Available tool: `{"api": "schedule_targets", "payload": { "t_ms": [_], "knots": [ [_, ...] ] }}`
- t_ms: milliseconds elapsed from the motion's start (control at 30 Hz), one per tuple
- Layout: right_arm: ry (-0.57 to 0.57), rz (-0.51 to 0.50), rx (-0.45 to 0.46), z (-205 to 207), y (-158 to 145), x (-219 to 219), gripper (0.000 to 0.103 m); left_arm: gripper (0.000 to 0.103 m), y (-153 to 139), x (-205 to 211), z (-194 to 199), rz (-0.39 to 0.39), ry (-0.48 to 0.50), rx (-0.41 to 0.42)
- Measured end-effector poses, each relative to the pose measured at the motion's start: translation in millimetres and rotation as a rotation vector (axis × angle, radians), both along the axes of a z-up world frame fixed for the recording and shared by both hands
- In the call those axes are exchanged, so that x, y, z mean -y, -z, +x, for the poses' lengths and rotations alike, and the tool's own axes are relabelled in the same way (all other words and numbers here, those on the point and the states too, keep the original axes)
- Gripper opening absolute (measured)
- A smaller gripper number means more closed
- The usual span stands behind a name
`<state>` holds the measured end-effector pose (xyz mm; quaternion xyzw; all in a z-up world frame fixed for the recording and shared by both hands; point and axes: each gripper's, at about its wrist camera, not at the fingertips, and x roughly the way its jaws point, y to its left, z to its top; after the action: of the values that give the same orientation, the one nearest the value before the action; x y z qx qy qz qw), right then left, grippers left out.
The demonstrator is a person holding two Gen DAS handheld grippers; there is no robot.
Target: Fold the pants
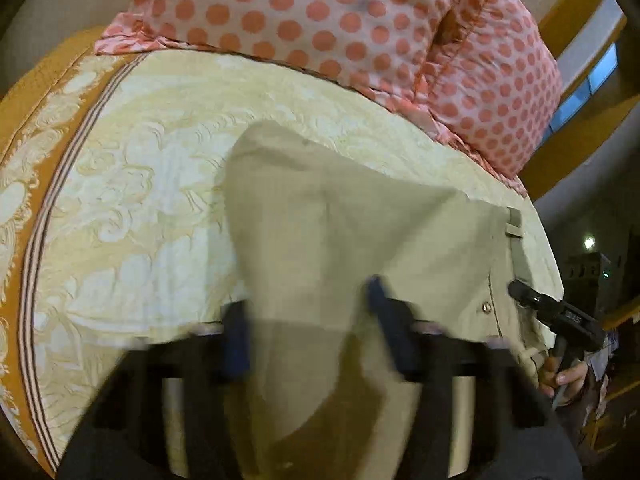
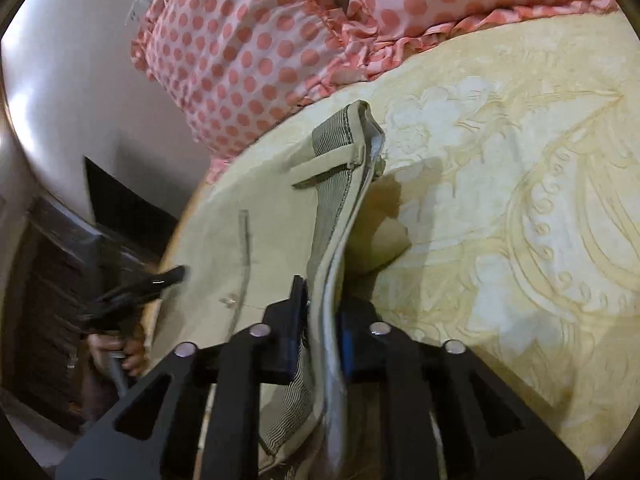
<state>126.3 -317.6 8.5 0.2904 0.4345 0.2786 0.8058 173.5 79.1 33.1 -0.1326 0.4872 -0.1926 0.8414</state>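
Observation:
Khaki pants (image 1: 360, 232) lie on a cream patterned bedspread (image 1: 140, 184). In the left wrist view my left gripper (image 1: 308, 320) hovers over the pants with its blue-padded fingers wide apart and nothing pinched between them. The right gripper (image 1: 520, 294) shows at the waistband edge on the right. In the right wrist view my right gripper (image 2: 322, 300) is shut on the pants' waistband (image 2: 340, 208), which stands up as a lifted fold with the striped lining and a belt loop showing. The other gripper's tip (image 2: 168, 276) shows at the left, over the pants.
Pink polka-dot pillows (image 1: 320, 12) lie along the bed's far side and show in the right wrist view (image 2: 248, 48) too. The bedspread's orange border (image 1: 20, 184) marks the left edge. Dark furniture (image 2: 60, 280) stands beside the bed.

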Motion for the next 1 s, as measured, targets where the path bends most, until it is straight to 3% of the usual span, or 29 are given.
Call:
{"api": "schedule_targets", "payload": {
  "t_ms": [33,67,200,267,333,367,467,533,567,600,633,700,767,833,867,933,967,1000],
  "knots": [
    [-0.009,0.029,0.012,6,-7,3,0.013,0.011,-3,-1,4,-0.016,0.014,0.015],
    [-0.012,0.038,0.036,14,-15,4,0.013,0.009,-7,0,8,-0.029,0.021,0.017],
    [0.029,0.029,0.11,46,-42,5,0.011,0.008,-26,15,35,-0.006,0.014,0.071],
    [0.082,0.023,0.137,67,-52,12,0.01,0.008,-39,29,60,0.013,-0.004,0.148],
    [0.146,-0.004,0.126,88,-50,21,0.01,0.009,-41,40,86,0.02,-0.028,0.181],
    [0.17,-0.04,0.108,97,-45,23,0.011,0.012,-37,49,102,0.06,-0.041,0.176],
    [0.216,-0.276,-0.016,113,-25,23,0.019,0.024,-27,59,122,0.185,-0.092,0.139],
    [0.256,-0.28,0.041,94,-34,31,0.02,0.026,-35,53,109,0.176,-0.116,0.187],
    [0.25,-0.245,0.097,82,-44,33,0.021,0.032,-41,51,98,0.157,-0.112,0.219],
    [0.23,-0.215,0.129,74,-50,33,0.03,0.037,-47,49,85,0.122,-0.094,0.245],
    [0.184,-0.167,0.163,63,-58,28,0.046,0.04,-51,49,70,0.075,-0.069,0.27],
    [0.103,-0.117,0.174,54,-62,17,0.067,0.056,-53,55,49,-0.005,-0.001,0.267],
    [0.04,-0.154,0.097,56,-49,-2,0.068,0.059,-38,70,41,-0.046,0.06,0.192],
    [0.034,-0.226,-0.008,68,-26,-11,0.069,0.056,-9,90,54,0.032,0.052,0.062],
    [0.051,-0.226,0.021,66,-27,-11,0.069,0.048,-1,94,57,0.072,0.03,0.052],
    [0.116,-0.332,0.011,49,-41,-13,0.07,0.046,-6,98,47,0.125,-0.006,0.091],
    [0.132,-0.354,0.037,34,-50,-14,0.074,0.053,-10,98,38,0.121,-0.013,0.097],
    [0.139,-0.37,0.083,16,-58,-17,0.089,0.066,-16,97,23,0.115,-0.017,0.123]
  ]
}}
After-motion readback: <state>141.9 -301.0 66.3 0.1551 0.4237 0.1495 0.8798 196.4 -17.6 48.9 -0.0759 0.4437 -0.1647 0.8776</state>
